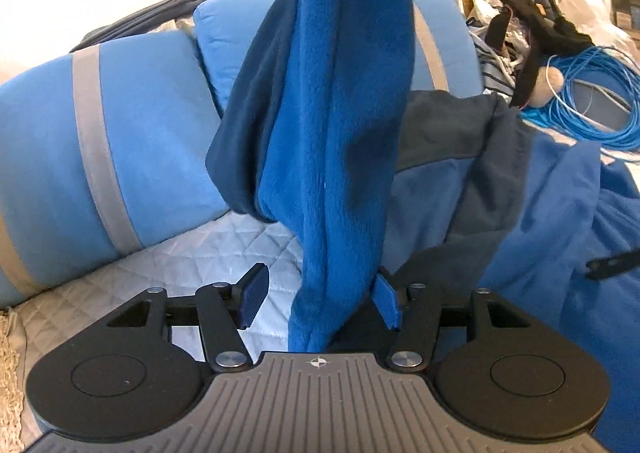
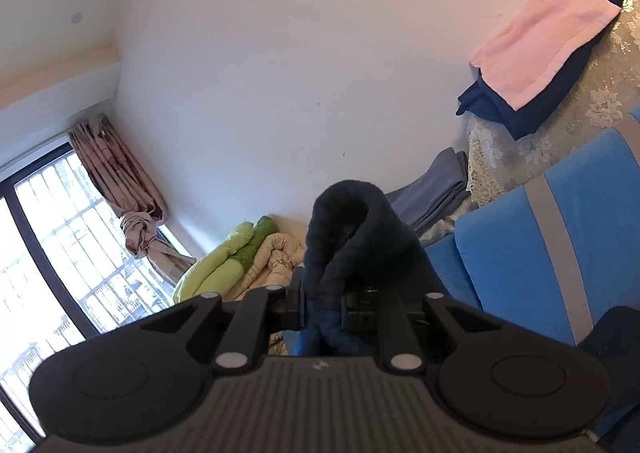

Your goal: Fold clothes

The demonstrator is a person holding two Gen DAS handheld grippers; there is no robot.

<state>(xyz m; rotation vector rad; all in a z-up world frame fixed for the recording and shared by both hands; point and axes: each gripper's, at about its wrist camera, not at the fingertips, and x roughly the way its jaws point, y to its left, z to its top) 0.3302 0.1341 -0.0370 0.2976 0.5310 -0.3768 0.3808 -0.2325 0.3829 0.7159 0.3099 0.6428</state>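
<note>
The left gripper (image 1: 320,299) was seen half open, its pads not pressing; the blue fleece garment (image 1: 336,101) hung upright between them, touching the right pad (image 1: 387,303). The right gripper (image 2: 322,307) was closed narrowly on a bunched fold of the garment, above. The long axis ran vertical, so the left was judged nearer to the lower end.

hidden: top of the blue fleece (image 1: 340,93) is cut off by the upper edge | right gripper (image 2: 324,309) pads are covered by dark cloth (image 2: 352,229)
</note>
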